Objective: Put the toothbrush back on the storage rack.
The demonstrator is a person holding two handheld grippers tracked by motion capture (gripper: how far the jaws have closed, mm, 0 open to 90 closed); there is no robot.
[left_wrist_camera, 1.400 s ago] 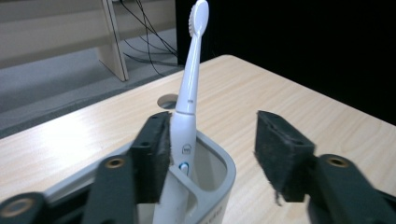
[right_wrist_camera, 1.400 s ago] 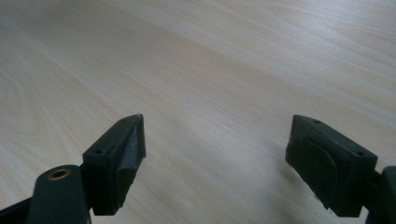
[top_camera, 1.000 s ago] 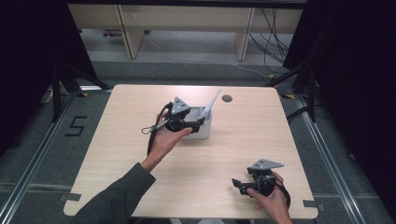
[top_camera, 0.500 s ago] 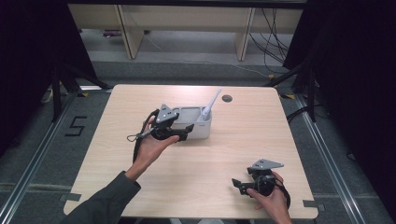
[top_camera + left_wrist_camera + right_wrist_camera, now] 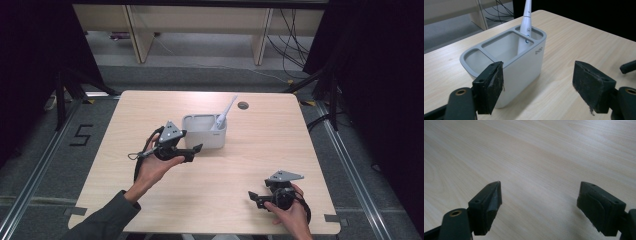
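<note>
A white three-compartment holder [image 5: 204,134] [image 5: 524,62] stands upright at the middle of the table. A white electric toothbrush [image 5: 225,113] [image 5: 526,22] leans in its right end compartment; the other two compartments look empty. My left gripper [image 5: 196,151] [image 5: 539,77] is open, just in front of and left of the holder, jaws pointing at it without touching. My right gripper [image 5: 253,196] [image 5: 539,195] is open low over bare wood near the front right of the table, with nothing between its jaws.
The wooden table [image 5: 150,110] has a round cable hole [image 5: 243,105] behind the holder. Dark curtains flank both sides, and shelving and cables lie on the floor beyond the far edge. The right gripper's jaw tip [image 5: 627,66] shows at the left gripper view's edge.
My left gripper has drawn back from over the holder toward the person and to the left. The toothbrush stays in the holder. The right gripper has not moved.
</note>
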